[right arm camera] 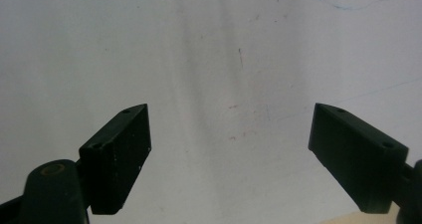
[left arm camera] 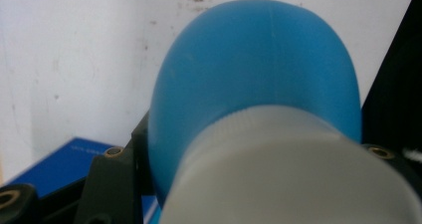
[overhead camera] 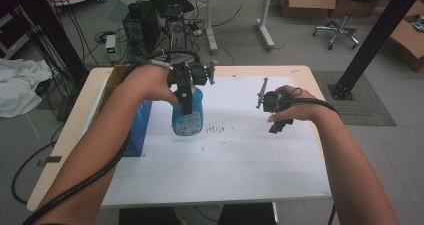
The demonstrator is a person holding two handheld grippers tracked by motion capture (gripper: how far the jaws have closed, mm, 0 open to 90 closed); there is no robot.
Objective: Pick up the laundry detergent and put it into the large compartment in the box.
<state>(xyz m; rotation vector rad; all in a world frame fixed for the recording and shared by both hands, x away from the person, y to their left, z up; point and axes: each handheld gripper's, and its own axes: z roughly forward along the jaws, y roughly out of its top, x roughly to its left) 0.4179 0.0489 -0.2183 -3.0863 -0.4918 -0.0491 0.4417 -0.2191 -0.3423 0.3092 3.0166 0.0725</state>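
Clamping the blue bottle (overhead camera: 187,117) just below its white cap, the left tongs (overhead camera: 186,104) are gripping it above the white sheet (overhead camera: 240,160) on the worktop. Toward three o'clock, well apart, the right tongs (overhead camera: 280,125) are hanging wide open, holding nothing.

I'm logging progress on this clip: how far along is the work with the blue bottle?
Done: the left hand-held gripper is shut on the blue plastic bottle with a white cap, gripping near its neck, and the bottle looks clear of the white paper sheet. In hand: carrying it. The right hand-held gripper hangs open and empty above the sheet. Left: setting the bottle down; where is not visible.
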